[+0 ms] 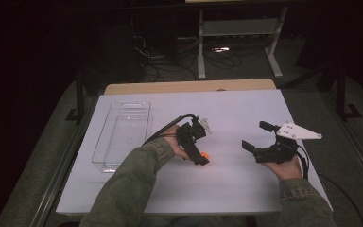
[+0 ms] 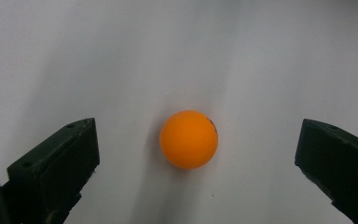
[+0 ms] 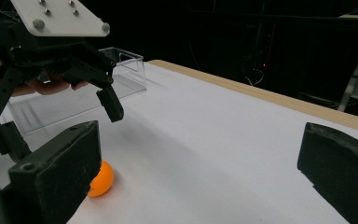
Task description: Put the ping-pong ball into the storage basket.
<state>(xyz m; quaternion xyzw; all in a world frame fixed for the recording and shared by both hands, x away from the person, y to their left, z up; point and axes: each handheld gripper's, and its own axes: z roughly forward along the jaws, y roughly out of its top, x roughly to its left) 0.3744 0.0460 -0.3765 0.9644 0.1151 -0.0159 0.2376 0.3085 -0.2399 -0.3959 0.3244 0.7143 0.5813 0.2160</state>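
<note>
Left tool (image 1: 199, 152) is over the orange ball (image 1: 206, 155), jaws spread wide and nothing gripped yet. In the left gripper view the ball (image 2: 189, 139) sits centred between the jaws on the bare white desk (image 1: 227, 184), so I read this as lined up for a straight pinch. Ball is mid-desk, well apart from the clear tray (image 1: 123, 132) at the left (likely the drop spot, my guess). Right tool (image 1: 257, 137) hangs off to the right, jaws also open and empty, parked clear so it doesn't crowd the pick. From its camera the ball (image 3: 101, 179) shows low left, under the left tool (image 3: 60, 116).
</note>
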